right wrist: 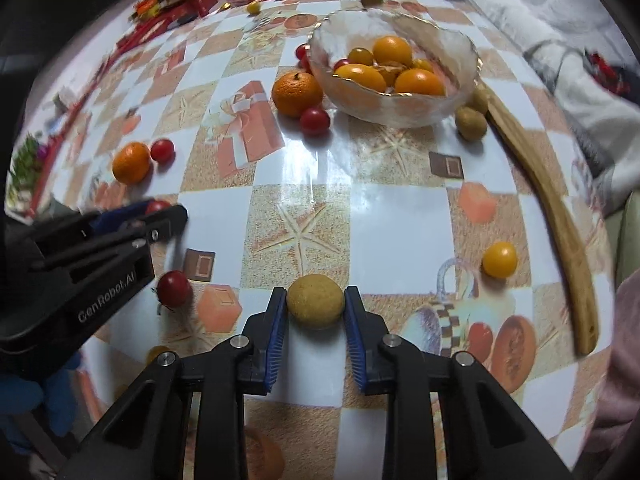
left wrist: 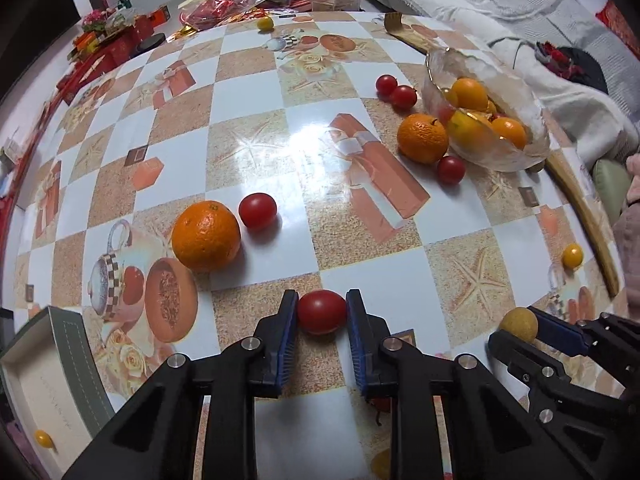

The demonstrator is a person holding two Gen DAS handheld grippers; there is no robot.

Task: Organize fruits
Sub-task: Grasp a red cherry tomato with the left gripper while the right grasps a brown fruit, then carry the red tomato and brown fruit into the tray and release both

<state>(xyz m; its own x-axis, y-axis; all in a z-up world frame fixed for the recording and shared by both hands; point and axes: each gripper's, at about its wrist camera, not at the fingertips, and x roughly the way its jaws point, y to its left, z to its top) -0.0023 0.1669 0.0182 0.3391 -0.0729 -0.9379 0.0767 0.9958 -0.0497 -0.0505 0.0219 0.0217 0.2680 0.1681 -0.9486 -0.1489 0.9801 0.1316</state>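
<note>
I am clamping my left gripper (left wrist: 322,312) on a red tomato (left wrist: 322,312), its blue pads (left wrist: 289,320) pressing both sides of the fruit. My right gripper (right wrist: 315,301) is closing on a tan longan (right wrist: 315,301), held the same way between the pads. In the left view that right gripper (left wrist: 532,330) is showing at the lower right with the longan (left wrist: 519,323) at its tip. In the right view my left gripper (right wrist: 158,210) is sitting at the left edge, a bit of red showing between its fingers.

The glass bowl (right wrist: 400,114) is standing toward the far side of the table (left wrist: 304,168), holding oranges and small yellow fruits. Just beside the bowl an orange (left wrist: 422,138) is lying, with a tomato (left wrist: 451,169) touching or nearly touching it, and two more tomatoes (left wrist: 396,91) are lying a little farther back. Two longans (right wrist: 472,116) are resting at the bowl's right side, next to a long wooden stick (right wrist: 556,208). A second orange (left wrist: 206,236) and a tomato (left wrist: 257,210) are lying together at the left middle of the table. A yellow tomato (right wrist: 499,259) is lying alone near the stick. Another red tomato (right wrist: 173,288) is lying under my left gripper. A box (left wrist: 52,376) at the lower left is holding one small yellow fruit (left wrist: 43,438).
</note>
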